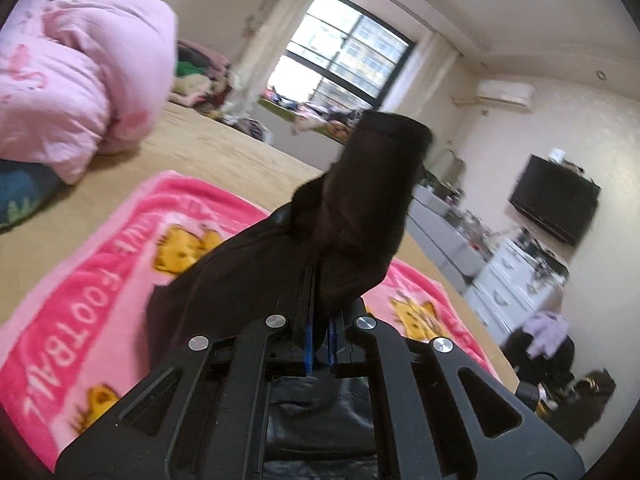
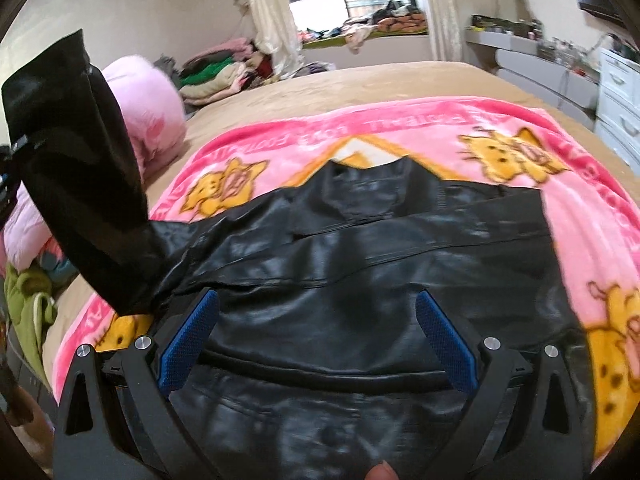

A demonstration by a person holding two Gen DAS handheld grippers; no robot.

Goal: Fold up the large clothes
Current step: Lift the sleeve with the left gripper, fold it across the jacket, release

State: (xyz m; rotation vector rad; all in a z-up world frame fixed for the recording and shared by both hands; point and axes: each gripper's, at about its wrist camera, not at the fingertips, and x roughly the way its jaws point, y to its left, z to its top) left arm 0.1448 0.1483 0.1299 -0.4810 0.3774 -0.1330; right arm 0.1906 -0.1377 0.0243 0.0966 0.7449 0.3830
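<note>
Left wrist view: the left gripper [image 1: 320, 320] is clenched on the sleeve [image 1: 372, 200] of the black leather jacket [image 2: 360, 272], holding it up off the pink blanket [image 1: 80, 272] — prob. so it can be swung across the body for a fold. Right wrist view shows the jacket lying spread flat on that blanket on the bed [image 2: 360, 80], collar toward the window; the right gripper [image 2: 316, 344] hovers over the lower body w/ blue pads [image 2: 444, 344] spread wide, grasping nothing — likely ready to pin or take the hem.

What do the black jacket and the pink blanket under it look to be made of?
Jacket: probably leather or faux leather; smooth black surface with a soft sheen and stiff creases. Which of the two, the look leaves open.
Blanket: likely plush fleece; fuzzy matte nap, printed yellow cartoon animals and lettering.
</note>
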